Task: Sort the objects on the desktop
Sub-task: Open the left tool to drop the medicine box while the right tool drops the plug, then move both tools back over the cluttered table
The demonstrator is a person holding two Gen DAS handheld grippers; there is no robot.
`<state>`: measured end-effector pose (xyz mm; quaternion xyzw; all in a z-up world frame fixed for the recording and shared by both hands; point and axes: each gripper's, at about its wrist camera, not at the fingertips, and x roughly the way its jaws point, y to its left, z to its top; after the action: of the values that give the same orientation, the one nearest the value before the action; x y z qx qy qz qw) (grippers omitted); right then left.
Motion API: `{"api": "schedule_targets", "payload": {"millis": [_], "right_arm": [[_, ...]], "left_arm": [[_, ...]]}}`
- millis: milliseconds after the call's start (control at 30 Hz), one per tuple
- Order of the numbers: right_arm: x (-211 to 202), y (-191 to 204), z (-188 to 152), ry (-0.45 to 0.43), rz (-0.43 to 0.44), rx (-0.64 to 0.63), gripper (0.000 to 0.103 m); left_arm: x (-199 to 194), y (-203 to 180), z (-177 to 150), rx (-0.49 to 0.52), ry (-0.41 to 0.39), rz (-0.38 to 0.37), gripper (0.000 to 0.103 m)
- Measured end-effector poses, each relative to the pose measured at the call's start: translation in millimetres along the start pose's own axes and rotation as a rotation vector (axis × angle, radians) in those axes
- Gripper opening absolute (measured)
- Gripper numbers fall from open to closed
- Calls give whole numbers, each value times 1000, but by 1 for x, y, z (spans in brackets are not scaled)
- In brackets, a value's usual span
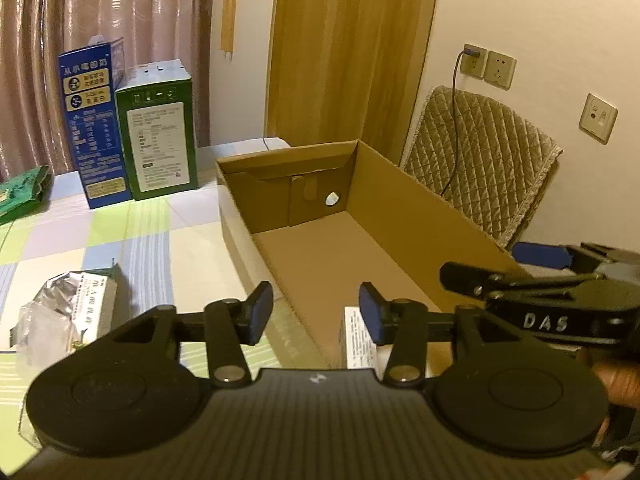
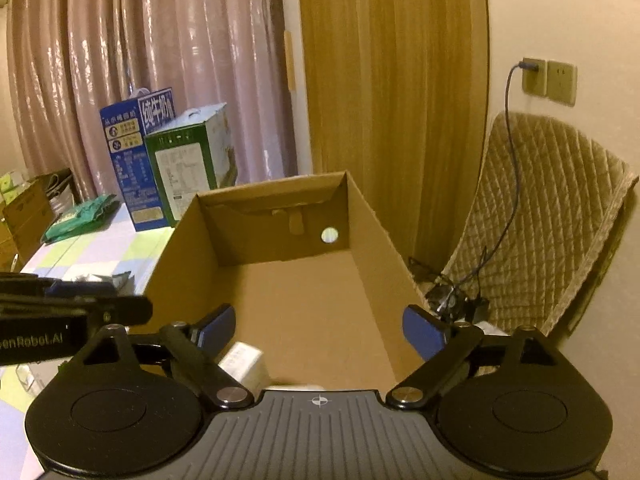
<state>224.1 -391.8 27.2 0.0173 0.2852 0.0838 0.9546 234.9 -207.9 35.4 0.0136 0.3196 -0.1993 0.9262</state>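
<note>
An open brown cardboard box [image 1: 360,256] lies on the checked tablecloth; it also shows in the right wrist view [image 2: 304,288]. A small white box [image 2: 244,364] lies inside its near end, also seen in the left wrist view [image 1: 356,336]. My left gripper [image 1: 316,312] is open and empty above the box's near left wall. My right gripper [image 2: 320,328] is open and empty above the box's near end. A crumpled foil and plastic packet [image 1: 68,312] lies on the cloth left of the left gripper.
A blue carton [image 1: 94,128] and a green carton [image 1: 160,132] stand at the table's back. A green bag [image 1: 22,192] lies at the far left. A quilted chair [image 1: 488,156] stands right of the box by the wall, with a cable from the socket [image 1: 472,60].
</note>
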Motion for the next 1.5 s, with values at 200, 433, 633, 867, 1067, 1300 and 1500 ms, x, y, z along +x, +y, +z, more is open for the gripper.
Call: {"api": "schedule_targets", "payload": {"millis": [200,433,633,867,1067,1300,1500], "right_arm": [[-16,7,3,-3,-6,-9,88],[-42,27,11,-25,-4,-27,92],[-62,57,20,-51,23,-56,98],[-73,93,25,-56,79,-82,101],[-78,120,19,-43,127,-93,101],[-71,153,-4,10,192,-121,101],[-53,178,-28,74,230,-171,101]], "left_arm": [[-21,7,-6,5,-7,21,46],[-56,26,-11,9,-28,42,65],[-90,52,-18,4,-48,87,82],[-130,81,-31,8,-72,140,98],[-157,108,-51,8,-69,190,102],[-171,142,-81,-33,-33,211,102],[-167,162,-105,-32,7,232,102]]}}
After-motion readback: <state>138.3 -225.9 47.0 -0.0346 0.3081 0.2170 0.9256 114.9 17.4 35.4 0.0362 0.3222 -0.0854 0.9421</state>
